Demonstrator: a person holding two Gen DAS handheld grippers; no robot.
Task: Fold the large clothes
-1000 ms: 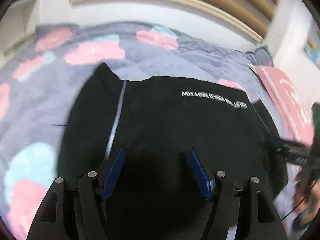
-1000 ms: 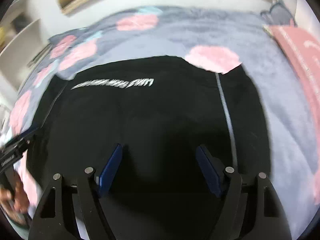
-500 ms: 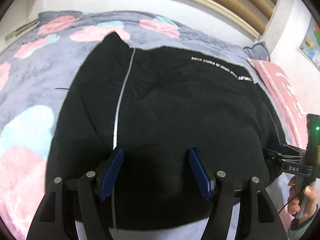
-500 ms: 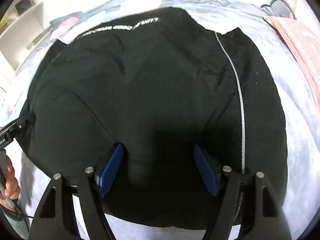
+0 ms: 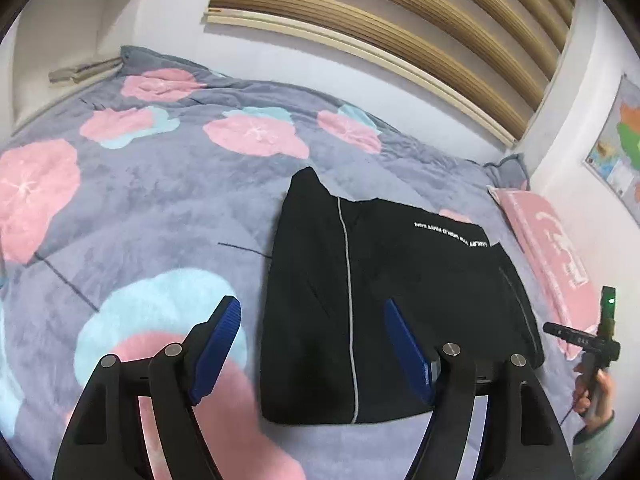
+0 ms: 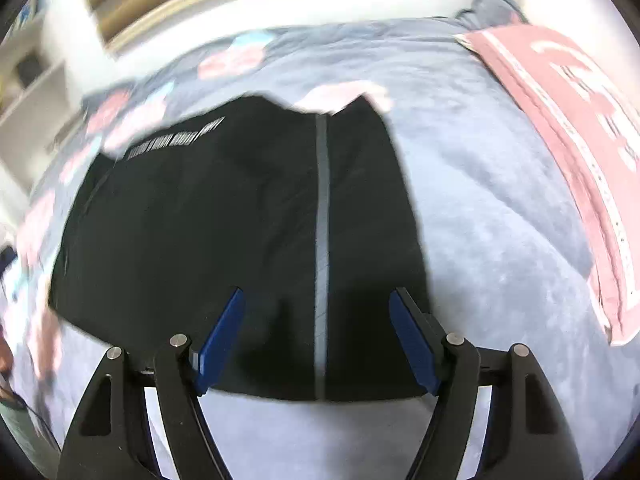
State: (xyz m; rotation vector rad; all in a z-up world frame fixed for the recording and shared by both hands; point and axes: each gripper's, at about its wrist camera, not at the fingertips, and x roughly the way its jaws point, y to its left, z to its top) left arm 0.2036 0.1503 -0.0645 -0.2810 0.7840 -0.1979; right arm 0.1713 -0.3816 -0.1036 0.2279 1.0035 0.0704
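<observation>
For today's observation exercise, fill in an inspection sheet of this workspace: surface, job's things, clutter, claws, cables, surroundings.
Surface: bed under a grey flowered blanket, soft and slightly rumpled.
Job's things: black garment, folded into a flat rectangle, white lettering up.
Clutter: pink cloth at the bed's far right side.
Claws: left claw open, jaws just widened, nothing gripped; right claw open above the garment's near edge.
Cables: thin lead hanging below the person's hand.
Surroundings: wooden slatted panel, white shelf, wall map.
</observation>
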